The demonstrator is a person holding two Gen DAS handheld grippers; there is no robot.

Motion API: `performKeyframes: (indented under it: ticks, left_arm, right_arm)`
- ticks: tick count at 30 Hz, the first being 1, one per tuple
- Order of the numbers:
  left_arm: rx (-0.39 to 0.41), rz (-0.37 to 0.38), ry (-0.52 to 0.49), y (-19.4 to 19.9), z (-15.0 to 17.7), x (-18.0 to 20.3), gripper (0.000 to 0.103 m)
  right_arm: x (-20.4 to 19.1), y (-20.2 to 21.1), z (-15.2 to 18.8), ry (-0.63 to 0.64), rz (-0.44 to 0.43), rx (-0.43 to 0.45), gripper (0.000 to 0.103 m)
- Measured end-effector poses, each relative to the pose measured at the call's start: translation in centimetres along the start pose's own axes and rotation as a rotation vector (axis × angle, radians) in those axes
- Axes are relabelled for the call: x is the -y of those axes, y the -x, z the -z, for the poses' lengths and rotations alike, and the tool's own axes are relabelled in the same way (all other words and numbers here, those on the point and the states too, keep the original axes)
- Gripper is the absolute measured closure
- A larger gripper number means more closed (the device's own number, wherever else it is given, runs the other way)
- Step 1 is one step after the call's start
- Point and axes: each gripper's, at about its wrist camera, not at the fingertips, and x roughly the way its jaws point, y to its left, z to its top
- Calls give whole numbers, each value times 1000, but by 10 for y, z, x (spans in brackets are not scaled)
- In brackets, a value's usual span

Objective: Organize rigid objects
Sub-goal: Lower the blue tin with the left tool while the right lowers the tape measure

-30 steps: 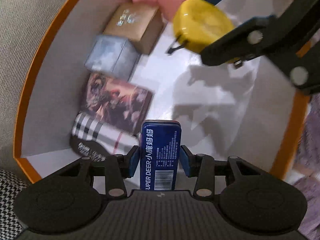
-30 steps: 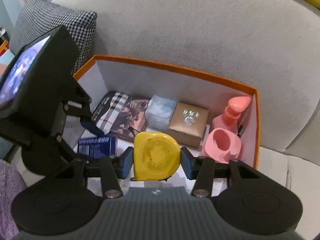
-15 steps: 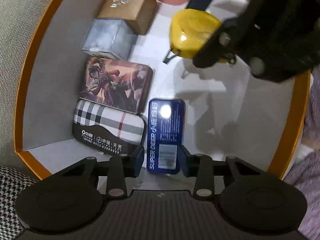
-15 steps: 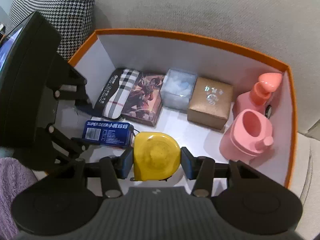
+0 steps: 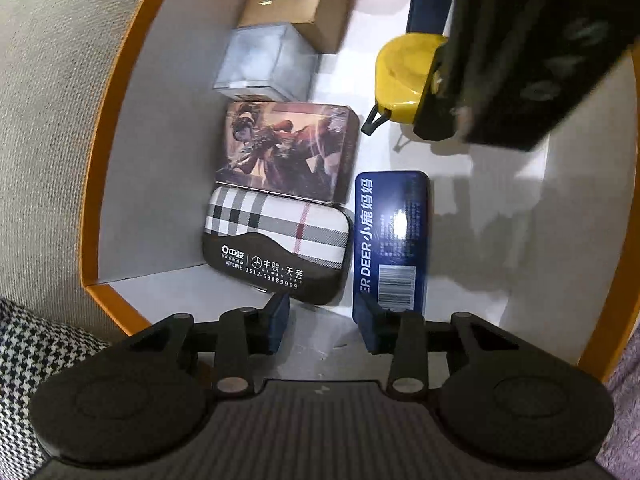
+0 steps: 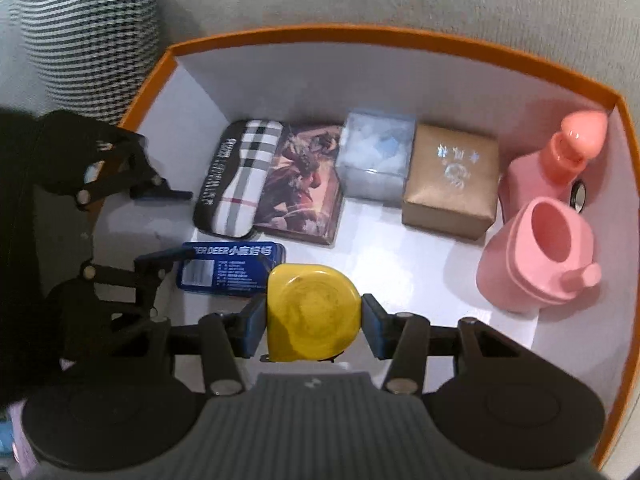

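An orange box [image 6: 360,34] with white inside holds the objects. My right gripper [image 6: 314,326] is shut on a yellow tape measure [image 6: 312,312], low over the box floor; it also shows in the left wrist view [image 5: 404,76]. My left gripper [image 5: 324,322] is open and empty. A blue SUPER DEER tin [image 5: 392,240] lies flat on the floor just ahead of its right finger [image 5: 370,328], also seen in the right wrist view [image 6: 230,266].
Along the far wall lie a plaid tin [image 6: 236,178], a picture tin [image 6: 304,188], a pale cube box [image 6: 376,164], a brown box [image 6: 450,180] and two pink containers [image 6: 536,256]. A houndstooth cushion [image 6: 88,28] lies outside on the grey sofa.
My left gripper laid the blue tin flat on the box floor, opened and drew back to the left. My right gripper lowered the tape measure into the box.
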Motion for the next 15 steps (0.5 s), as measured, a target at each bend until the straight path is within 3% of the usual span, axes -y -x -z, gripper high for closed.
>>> performKeyframes:
  ticks: [4, 7, 15]
  left_arm:
    - [81, 67, 83, 18, 11, -16, 57]
    - [145, 107, 199, 38, 23, -38, 57]
    - [311, 68, 480, 78, 48, -69, 57]
  right_arm:
    - [0, -10, -8, -51, 21, -31, 51]
    - [-7, -15, -7, -26, -24, -86, 51]
    - [-27, -30, 1, -72, -169, -200, 51]
